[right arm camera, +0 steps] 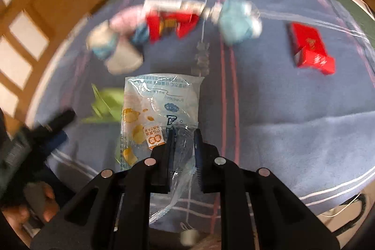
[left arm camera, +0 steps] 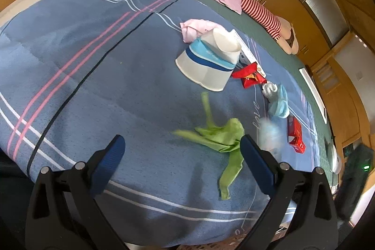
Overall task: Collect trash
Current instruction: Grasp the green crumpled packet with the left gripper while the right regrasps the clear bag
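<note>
- The right gripper [right arm camera: 184,132] has its jaws clamped on a clear plastic snack wrapper with pale blue and yellow print [right arm camera: 154,107], which sticks out ahead of it over the blue striped blanket [right arm camera: 293,132].
- The left gripper [left arm camera: 181,144] hangs wide open over that blanket, nothing between its pads.
- A crumpled green scrap [left arm camera: 222,137] lies on the blanket just ahead of the left gripper.
- Farther along the blanket lie a tipped white paper cup with blue bands [left arm camera: 206,65], a crumpled red wrapper [left arm camera: 249,77] and a red carton [right arm camera: 309,48].

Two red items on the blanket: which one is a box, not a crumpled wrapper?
The red box lying alone; the red wrapper sits crumpled in the trash cluster.
</note>
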`<state>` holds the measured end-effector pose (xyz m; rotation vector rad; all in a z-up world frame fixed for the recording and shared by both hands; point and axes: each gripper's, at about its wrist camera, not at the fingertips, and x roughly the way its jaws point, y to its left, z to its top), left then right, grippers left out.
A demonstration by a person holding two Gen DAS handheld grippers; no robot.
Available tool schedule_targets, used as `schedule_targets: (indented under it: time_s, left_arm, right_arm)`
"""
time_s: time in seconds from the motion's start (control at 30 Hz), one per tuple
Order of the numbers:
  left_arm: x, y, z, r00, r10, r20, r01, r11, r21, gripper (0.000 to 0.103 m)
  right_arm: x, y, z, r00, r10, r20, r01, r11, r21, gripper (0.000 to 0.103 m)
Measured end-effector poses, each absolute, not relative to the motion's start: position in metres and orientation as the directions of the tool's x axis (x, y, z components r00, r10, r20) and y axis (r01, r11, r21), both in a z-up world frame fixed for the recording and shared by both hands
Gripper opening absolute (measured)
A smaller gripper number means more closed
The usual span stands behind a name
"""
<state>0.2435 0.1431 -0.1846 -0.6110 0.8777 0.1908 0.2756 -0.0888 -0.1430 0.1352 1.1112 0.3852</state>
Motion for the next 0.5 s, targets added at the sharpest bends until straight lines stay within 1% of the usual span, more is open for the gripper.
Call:
schedule_targets:
  time_s: [0.13,0.27,0.33,0.4,0.5]
  left_arm:
    - [0.243,0.144,-0.184,0.636,-0.085,-0.767,-0.400,0.813,-0.422,0.098]
    - [0.246,0.137,-0.180,0.661,-0.079,-0.746,-0.373,0.828,-0.418,0.098]
    - [0.256,0.125,-0.178,0.658,-0.053,-0.751,-0.349,0.862,-0.367,0.098]
    - [0.273,0.106,-0.177,0.651,-0.044,-0.757,-0.290,0.908,-0.302,0.098]
    - [0.303,0.073,-0.189,0.591,-0.080,-0.803,-0.159,0.964,-0.213,0.098]
  right_arm:
    - [0.270,-0.125,-0.123,0.494,0.357,-0.793,-0.117,0.931,0.346,0.017]
    - [0.256,-0.152,-0.106,0.550,0.368,-0.749,-0.093,0.919,0.383,0.017]
    - [0.244,-0.164,-0.098,0.579,0.375,-0.724,-0.088,0.912,0.401,0.017]
    - [0.238,-0.169,-0.095,0.589,0.383,-0.712,-0.078,0.904,0.421,0.017]
    - [0.222,-0.178,-0.091,0.593,0.416,-0.690,-0.075,0.881,0.466,0.017]
